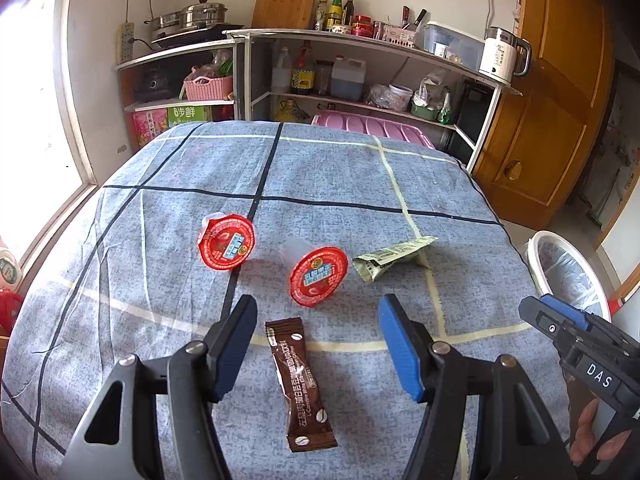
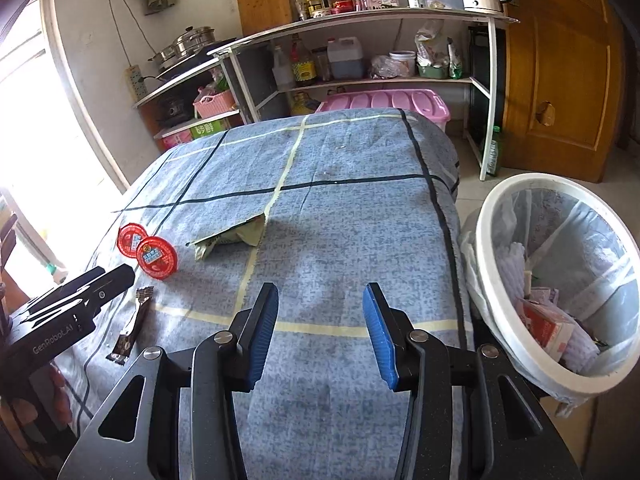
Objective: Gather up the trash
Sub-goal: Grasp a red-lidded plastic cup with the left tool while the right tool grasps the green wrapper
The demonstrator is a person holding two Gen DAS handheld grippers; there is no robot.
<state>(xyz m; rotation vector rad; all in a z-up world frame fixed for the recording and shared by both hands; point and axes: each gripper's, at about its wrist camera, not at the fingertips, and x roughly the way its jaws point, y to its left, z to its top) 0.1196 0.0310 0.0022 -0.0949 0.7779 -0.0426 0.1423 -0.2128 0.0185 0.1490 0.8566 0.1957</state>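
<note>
Trash lies on a table with a blue checked cloth. A brown coffee sachet lies between the fingers of my open left gripper. Two red-lidded jelly cups and a green torn wrapper lie just beyond it. My right gripper is open and empty above bare cloth. In the right wrist view the sachet, cups and wrapper lie to its left. A white lined trash bin with rubbish stands right of the table.
The bin also shows at the right edge of the left wrist view. Shelves with bottles, pots and a kettle stand behind the table. A pink storage box sits below them. A wooden door is at the right, a window at the left.
</note>
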